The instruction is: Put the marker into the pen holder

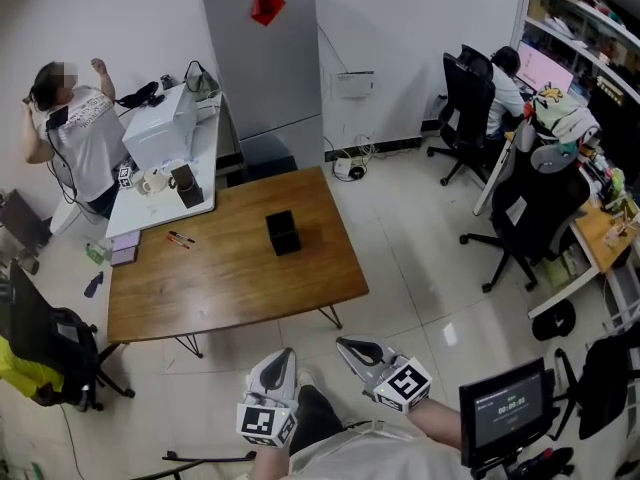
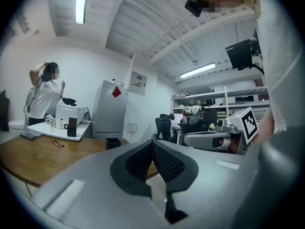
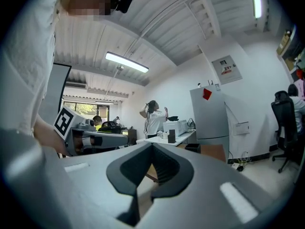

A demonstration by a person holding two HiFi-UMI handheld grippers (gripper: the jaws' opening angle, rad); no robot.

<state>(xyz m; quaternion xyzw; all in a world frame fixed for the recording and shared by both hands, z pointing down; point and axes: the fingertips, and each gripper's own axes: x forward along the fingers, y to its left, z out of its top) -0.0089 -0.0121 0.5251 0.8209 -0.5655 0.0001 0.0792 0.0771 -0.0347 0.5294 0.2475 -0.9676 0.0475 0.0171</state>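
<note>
A black square pen holder (image 1: 283, 232) stands near the middle of the wooden table (image 1: 230, 288). Two markers (image 1: 180, 238), red and dark, lie on the table's left part, well apart from the holder. Both grippers are held low in front of the table's near edge, away from all of it. My left gripper (image 1: 287, 353) is shut with nothing between its jaws, and my right gripper (image 1: 343, 344) is shut and empty too. In the left gripper view the shut tips (image 2: 153, 142) point toward the holder (image 2: 113, 142) and markers (image 2: 57, 143). The right gripper view shows its shut tips (image 3: 151, 144) and the holder (image 3: 192, 147).
A white side table (image 1: 165, 193) with a microwave (image 1: 160, 128), mugs and a dark box adjoins the wooden table's far left. A grey refrigerator (image 1: 265, 63) stands behind. A person (image 1: 75, 133) stands at back left. Office chairs (image 1: 535, 218) are on the right and a screen on a stand (image 1: 505, 408) at lower right.
</note>
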